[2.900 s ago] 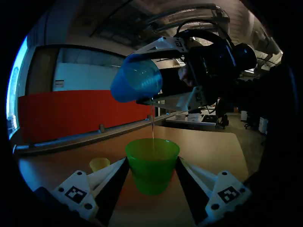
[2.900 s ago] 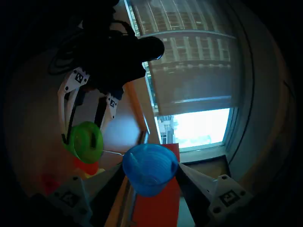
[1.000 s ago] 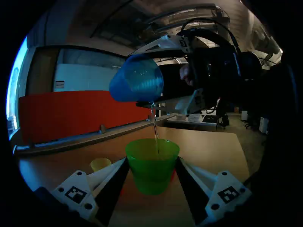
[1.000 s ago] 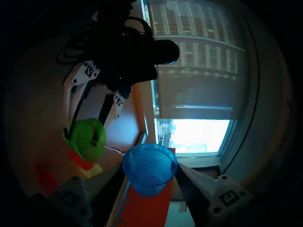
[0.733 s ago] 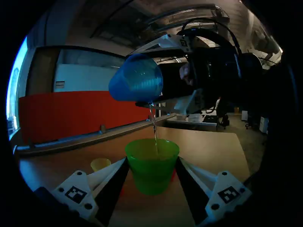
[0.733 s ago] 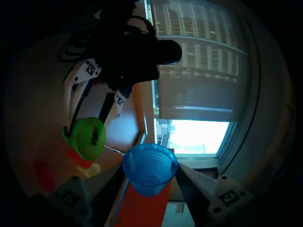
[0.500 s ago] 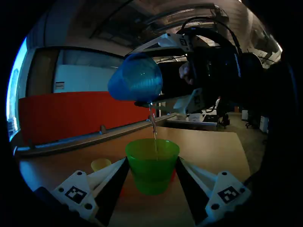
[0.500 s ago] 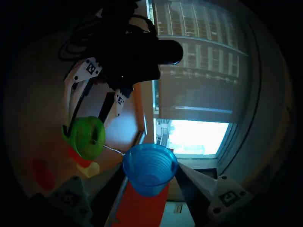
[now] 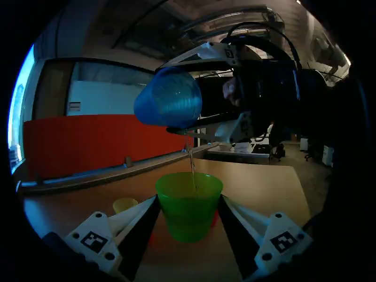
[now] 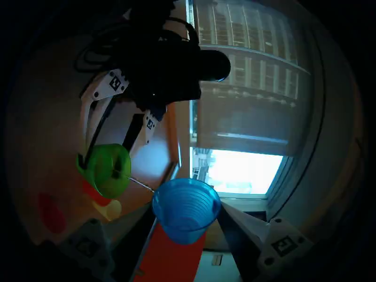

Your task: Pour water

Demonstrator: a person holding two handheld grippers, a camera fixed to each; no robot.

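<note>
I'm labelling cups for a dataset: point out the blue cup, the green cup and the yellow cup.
blue cup [image 9: 169, 99], left gripper view, tilted side wall.
green cup [image 9: 189, 214], left gripper view, front wall.
yellow cup [image 9: 124, 205], left gripper view, upper wall.

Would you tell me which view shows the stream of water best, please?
The left gripper view: the stream falls side-on from the tilted blue cup into the green cup. In the right gripper view it is a faint, thin line between the cups.
</note>
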